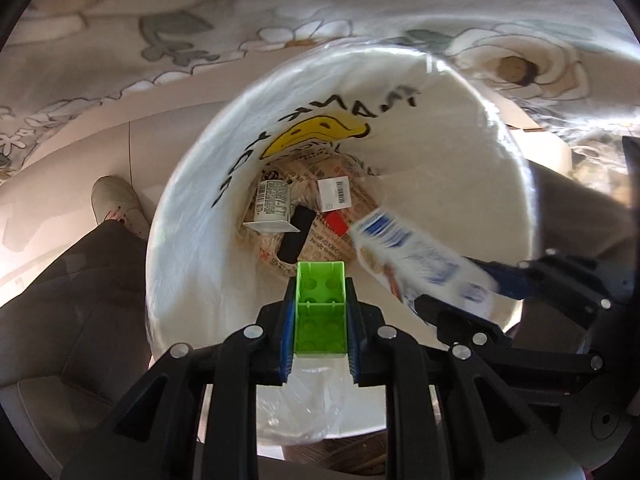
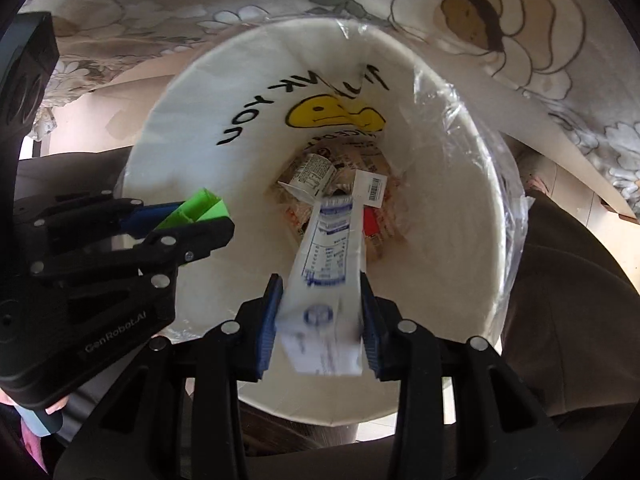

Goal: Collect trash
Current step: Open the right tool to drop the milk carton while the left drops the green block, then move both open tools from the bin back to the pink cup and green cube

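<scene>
Two black grippers hang over a round white bin (image 1: 192,184), both pointing down into it. The left gripper (image 1: 320,312) is squeezed tight on a bright green block (image 1: 320,308), which has little round holes on the side that shows. The block sits between the blue pads (image 1: 285,332) and sticks out past them, over the open mouth of the bin. The right gripper (image 2: 322,312) is clamped on a white carton with blue print (image 2: 326,264). The carton is long and reaches down toward the bottom of the bin. Its lower end looks blurry, so the words on it cannot be read. The bin has a clear plastic bag (image 2: 452,96) folded over its rim, and the inside wall shows a yellow smiley face (image 2: 332,114) with black letters beside it. Trash already lies at the bottom: a small white cup (image 1: 272,204), a black strip (image 1: 296,240), something red (image 1: 334,224) and a white tag with a barcode (image 1: 334,194). The bin stands near a cloth with big flowers (image 1: 160,20). A shoe (image 1: 116,204) shows on the floor just beside the bin.
</scene>
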`<state>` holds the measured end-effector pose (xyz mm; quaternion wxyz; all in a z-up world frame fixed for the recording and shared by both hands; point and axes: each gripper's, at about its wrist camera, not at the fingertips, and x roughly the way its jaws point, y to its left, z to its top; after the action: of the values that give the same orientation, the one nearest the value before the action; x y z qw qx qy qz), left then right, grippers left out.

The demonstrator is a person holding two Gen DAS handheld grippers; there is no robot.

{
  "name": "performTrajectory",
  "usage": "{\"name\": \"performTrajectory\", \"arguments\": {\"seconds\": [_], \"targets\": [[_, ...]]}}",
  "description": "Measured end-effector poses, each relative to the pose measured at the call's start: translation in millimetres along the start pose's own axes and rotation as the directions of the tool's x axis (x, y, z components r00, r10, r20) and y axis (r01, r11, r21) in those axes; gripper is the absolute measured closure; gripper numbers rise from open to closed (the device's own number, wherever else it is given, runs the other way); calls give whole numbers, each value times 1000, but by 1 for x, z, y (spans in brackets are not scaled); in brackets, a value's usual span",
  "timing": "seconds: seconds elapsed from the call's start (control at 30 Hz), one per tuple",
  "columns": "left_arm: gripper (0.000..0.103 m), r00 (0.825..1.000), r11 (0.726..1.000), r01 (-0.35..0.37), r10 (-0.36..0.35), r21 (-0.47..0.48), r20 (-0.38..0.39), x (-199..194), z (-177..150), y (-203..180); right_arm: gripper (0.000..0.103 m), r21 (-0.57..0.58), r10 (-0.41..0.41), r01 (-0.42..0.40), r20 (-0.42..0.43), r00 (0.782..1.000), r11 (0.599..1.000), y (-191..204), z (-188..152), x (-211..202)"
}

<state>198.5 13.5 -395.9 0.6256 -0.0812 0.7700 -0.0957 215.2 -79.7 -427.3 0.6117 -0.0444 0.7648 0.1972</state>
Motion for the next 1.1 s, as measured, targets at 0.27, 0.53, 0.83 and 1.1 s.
{"name": "performTrajectory", "arguments": {"seconds": [0.27, 0.53, 0.83, 1.1], "targets": [[64, 999, 1000, -19, 18, -17, -30, 16, 7, -1, 65, -15, -55, 55, -10, 998, 998, 2, 8, 13], [53, 999, 999, -27, 27, -27, -36, 16, 5, 2, 64, -21, -47, 46, -3, 999, 999, -12, 1, 9], [47, 1000, 999, -31, 31, -22, 2, -5, -6, 4, 64, -24, -35, 36, 17, 999, 999, -7, -14, -21], [44, 994, 998, -39, 35, 42, 105, -62, -40, -6, 64, -57, 10, -4, 111, 994, 998, 1, -45, -83]]}}
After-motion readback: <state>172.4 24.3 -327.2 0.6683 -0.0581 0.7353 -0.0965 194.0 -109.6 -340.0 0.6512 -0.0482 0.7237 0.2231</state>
